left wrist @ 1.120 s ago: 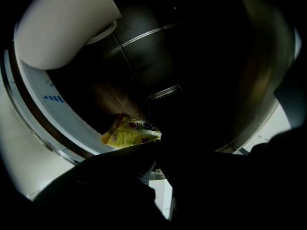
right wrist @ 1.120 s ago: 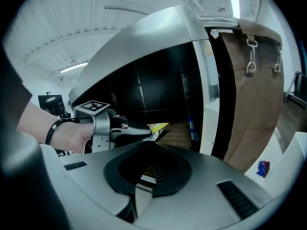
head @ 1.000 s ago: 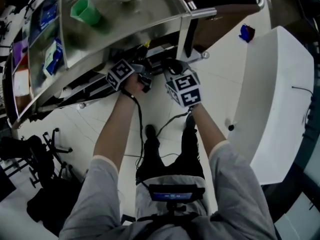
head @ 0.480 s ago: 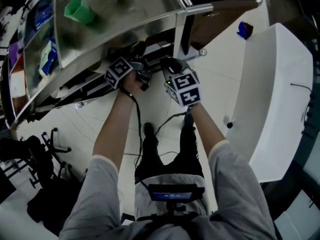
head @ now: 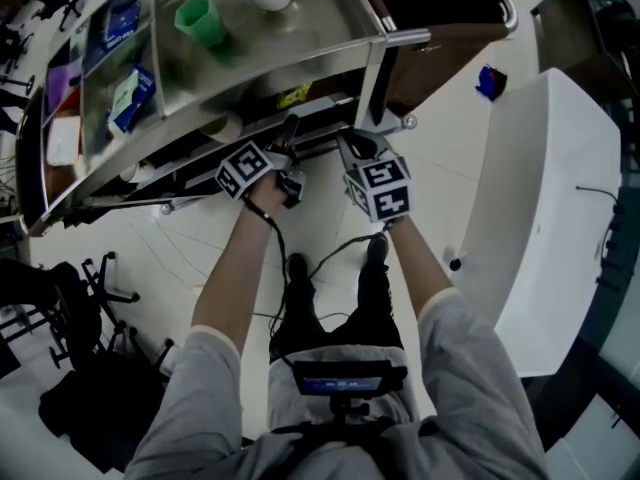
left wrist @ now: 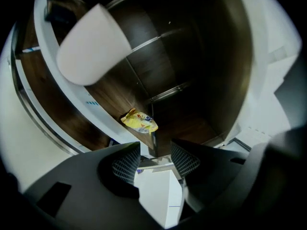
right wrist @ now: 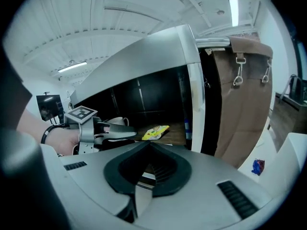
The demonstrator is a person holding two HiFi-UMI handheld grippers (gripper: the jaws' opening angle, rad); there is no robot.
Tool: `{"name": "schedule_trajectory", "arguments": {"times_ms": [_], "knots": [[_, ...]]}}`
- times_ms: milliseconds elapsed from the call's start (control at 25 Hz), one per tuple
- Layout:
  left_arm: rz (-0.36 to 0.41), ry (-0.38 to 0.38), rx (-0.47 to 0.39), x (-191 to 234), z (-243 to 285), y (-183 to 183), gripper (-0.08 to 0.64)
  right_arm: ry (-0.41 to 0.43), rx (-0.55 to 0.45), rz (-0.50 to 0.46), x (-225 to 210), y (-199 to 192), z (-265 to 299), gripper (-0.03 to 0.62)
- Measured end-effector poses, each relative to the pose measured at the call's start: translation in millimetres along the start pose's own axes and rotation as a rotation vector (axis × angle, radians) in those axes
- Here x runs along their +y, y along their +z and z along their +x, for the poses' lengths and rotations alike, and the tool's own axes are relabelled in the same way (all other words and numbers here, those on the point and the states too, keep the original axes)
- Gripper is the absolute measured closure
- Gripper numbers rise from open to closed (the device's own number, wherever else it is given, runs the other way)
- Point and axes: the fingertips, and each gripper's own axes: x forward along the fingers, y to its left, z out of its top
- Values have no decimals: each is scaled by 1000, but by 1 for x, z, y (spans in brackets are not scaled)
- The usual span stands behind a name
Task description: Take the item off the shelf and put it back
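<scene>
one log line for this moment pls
left gripper: jaws just opening, nothing between | right gripper: shut, empty | yellow packet: lying on lower shelf, clear of both grippers

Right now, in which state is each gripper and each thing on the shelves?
left gripper: open; jaws have just been opening, nothing between them.
right gripper: shut, empty.
yellow packet: lying on the lower shelf, apart from both grippers.
green cup: upright on the top shelf.

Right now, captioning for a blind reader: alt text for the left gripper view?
The left gripper, jaws just opened with nothing between them, faces a yellow packet lying on a dark wooden shelf; a white rounded object looms upper left.
</scene>
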Motion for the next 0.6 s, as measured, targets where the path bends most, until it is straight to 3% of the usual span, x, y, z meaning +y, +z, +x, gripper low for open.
{"name": "schedule_trajectory", "arguments": {"times_ms": [120,360,600], "knots": [[50,10,0,-11,-34,-3,371,-2,-1,-1,11,5,-19,583],[183,61,-35,-38,-102,5,512,4,-18,2,36,13,-57,583],[356,121,-67,-66,-169,6,552,10,-29,-17,61,15,-94,583]]}}
